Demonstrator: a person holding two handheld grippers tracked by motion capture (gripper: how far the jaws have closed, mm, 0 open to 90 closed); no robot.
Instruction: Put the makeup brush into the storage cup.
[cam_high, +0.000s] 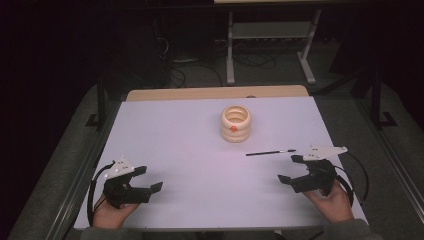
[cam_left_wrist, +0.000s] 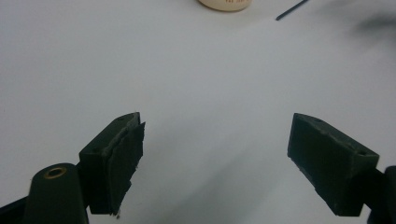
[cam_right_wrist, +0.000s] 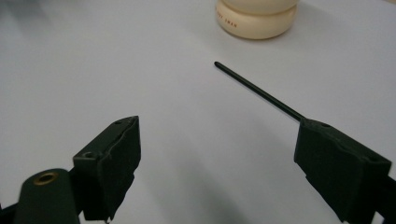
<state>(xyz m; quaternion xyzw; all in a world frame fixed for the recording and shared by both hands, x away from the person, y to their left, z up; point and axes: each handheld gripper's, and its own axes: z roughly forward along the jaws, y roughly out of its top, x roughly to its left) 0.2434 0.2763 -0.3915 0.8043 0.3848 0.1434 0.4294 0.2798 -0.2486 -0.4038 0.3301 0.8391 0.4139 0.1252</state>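
Two hand-held grippers rest low at the near edge of the white bench, one in each hand. The left hand-held gripper (cam_high: 150, 180) has its jaws wide apart with nothing between them. The right hand-held gripper (cam_high: 290, 168) is spread wide too and holds nothing.

The thin black stick (cam_high: 270, 152) lies flat on the bench, just beyond the right hand-held gripper and a little toward the middle. It lies nearly straight across, side to side. Its pale tip points at the right one. So the right hand is much nearer; the left is well apart from it.

The stick looks hard, smooth and very skinny, so it may be tricky to pinch. Behind it stands a cream pot (cam_high: 235, 123), round and bumpy like stacked rings, open on top, with a small orange dot.
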